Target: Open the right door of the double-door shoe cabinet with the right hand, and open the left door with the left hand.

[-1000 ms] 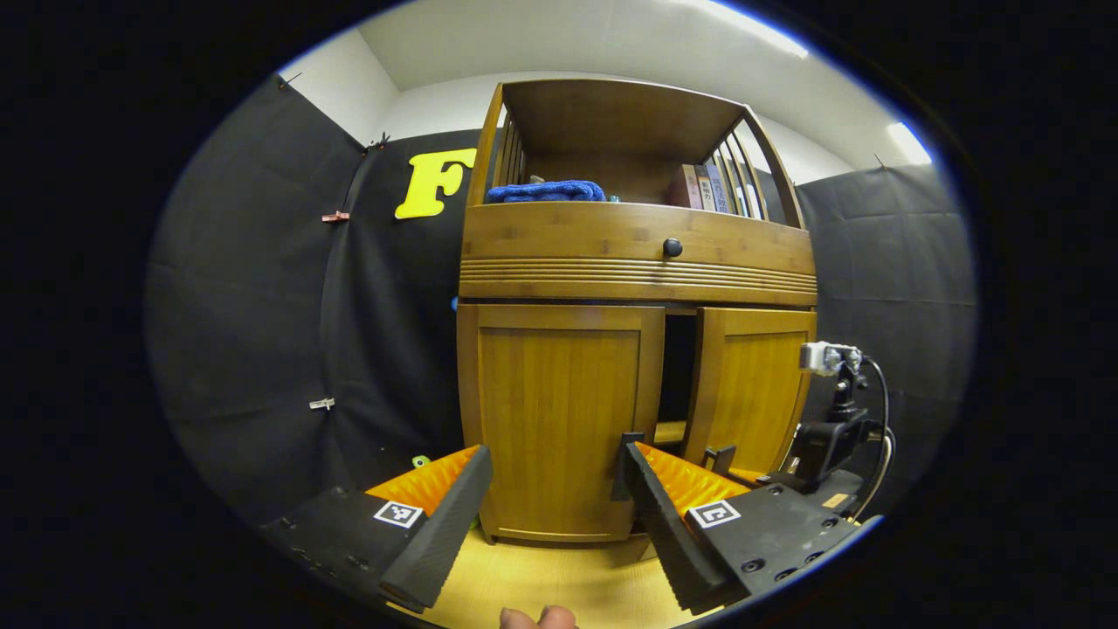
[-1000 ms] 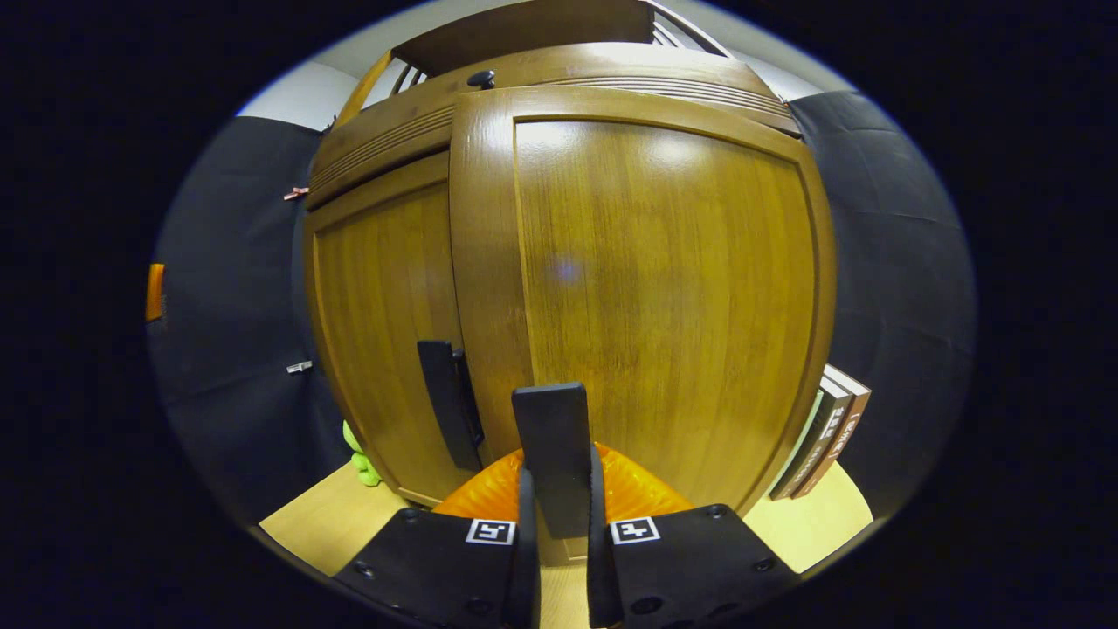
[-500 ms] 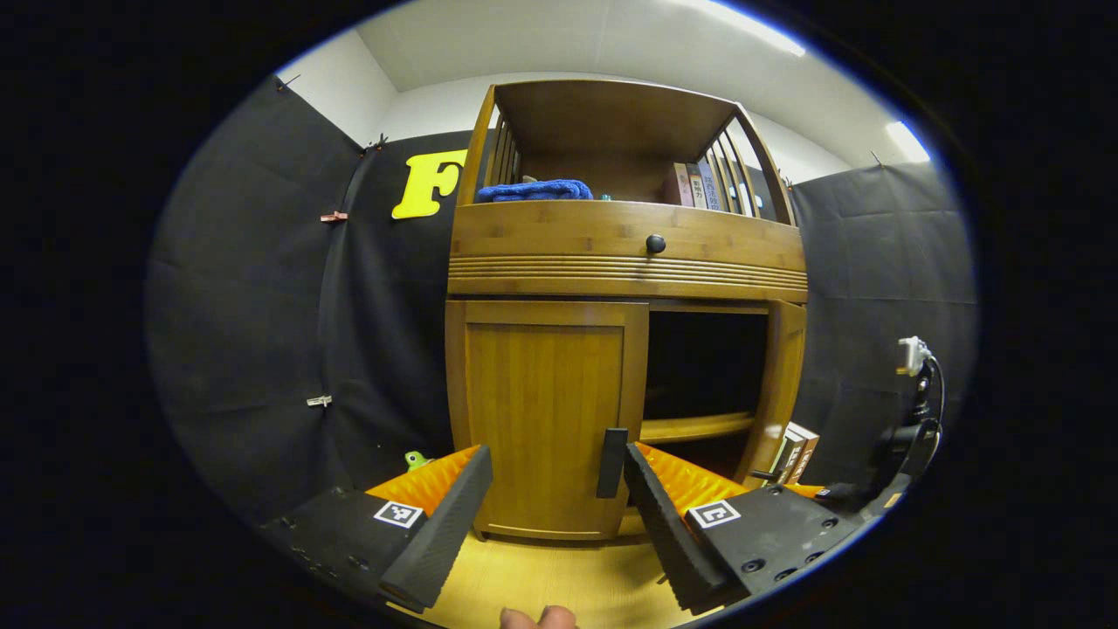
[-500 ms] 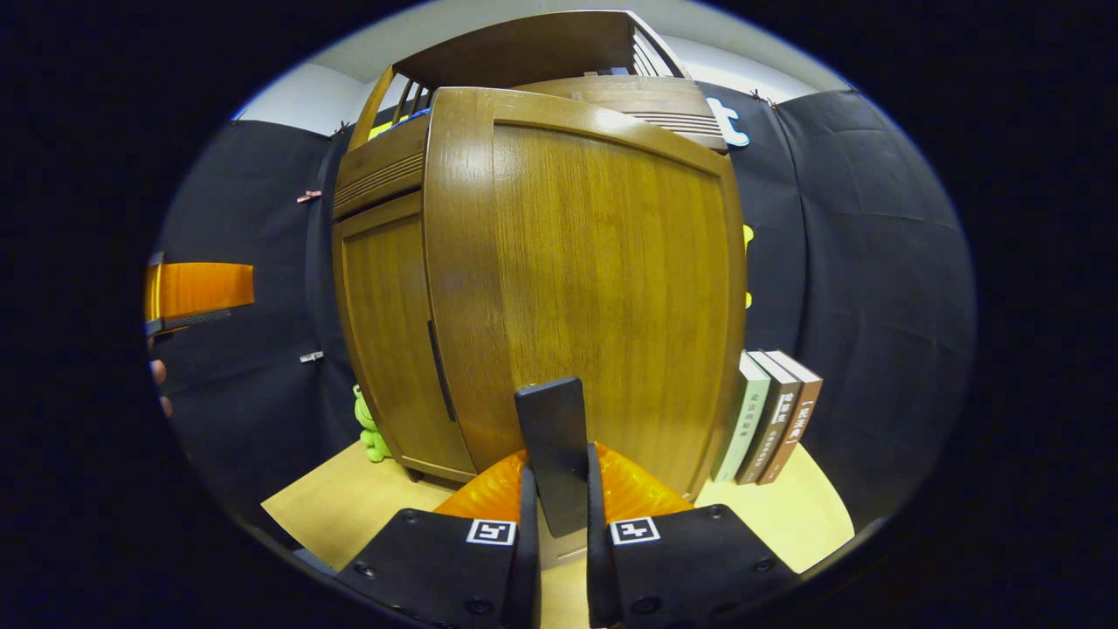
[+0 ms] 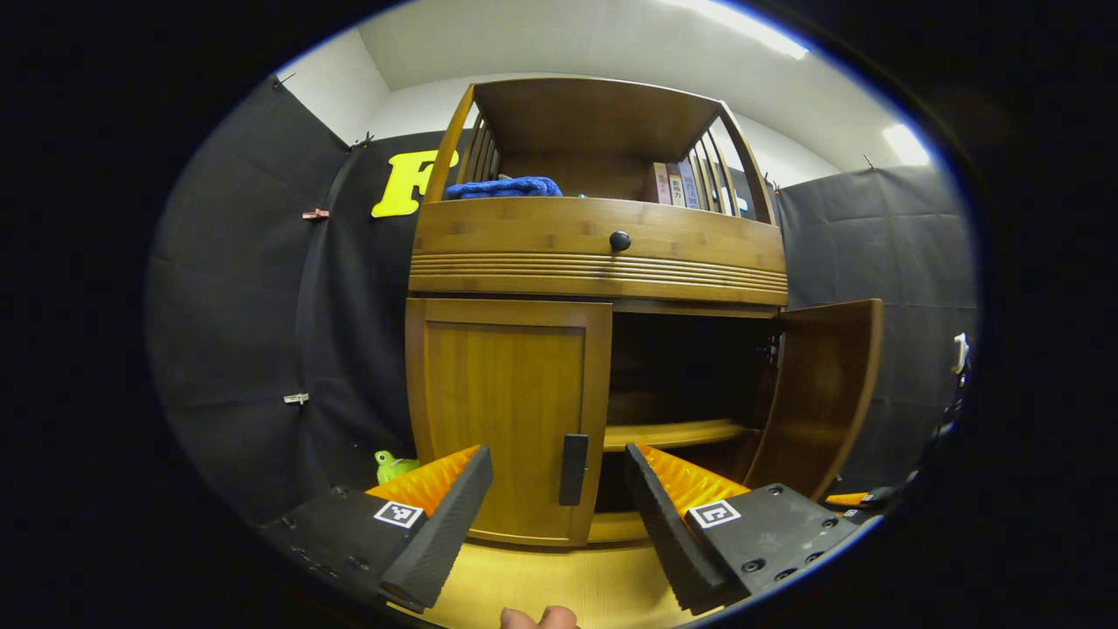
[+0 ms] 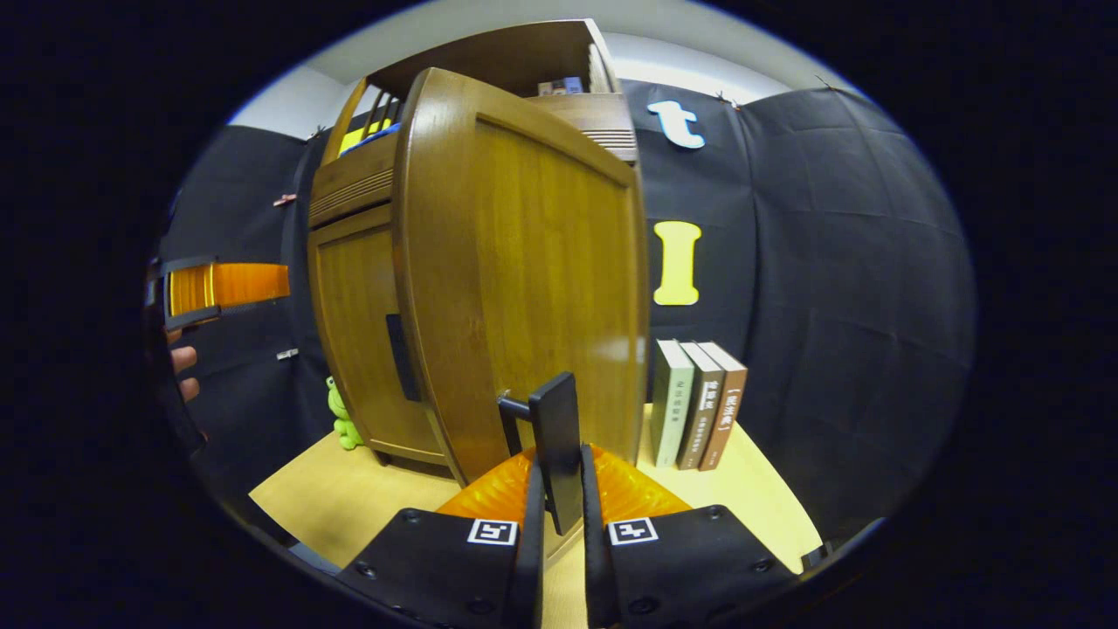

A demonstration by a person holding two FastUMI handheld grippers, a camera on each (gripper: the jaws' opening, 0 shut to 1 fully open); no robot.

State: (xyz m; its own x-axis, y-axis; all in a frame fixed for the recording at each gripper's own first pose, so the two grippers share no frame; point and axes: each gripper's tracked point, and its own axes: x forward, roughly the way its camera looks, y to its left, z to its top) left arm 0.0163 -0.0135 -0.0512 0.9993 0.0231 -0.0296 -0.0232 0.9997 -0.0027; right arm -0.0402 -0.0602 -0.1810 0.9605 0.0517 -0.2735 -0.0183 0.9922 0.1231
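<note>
In the left gripper view: green toy point(image 5: 390, 465) low at far left beside the shoe cabinet point(image 5: 597, 262); left gripper point(image 5: 559, 507) spread wide, holding nothing, hovering just short of the left door point(image 5: 505, 411), closed, with its dark handle point(image 5: 573, 469) framed between the fingers. Right of that, dark open compartment with a shelf point(image 5: 677, 432), then the right door point(image 5: 821, 389) swung wide outward. In the right gripper view: left gripper point(image 6: 223, 286) at far left edge, closed left door point(image 6: 358, 332) beyond, right door point(image 6: 524, 279) standing open, right gripper point(image 6: 557, 515) clamped on right door's handle point(image 6: 555, 445), three books point(image 6: 699, 402) upright on the counter point(image 6: 349, 498) farther right.
</note>
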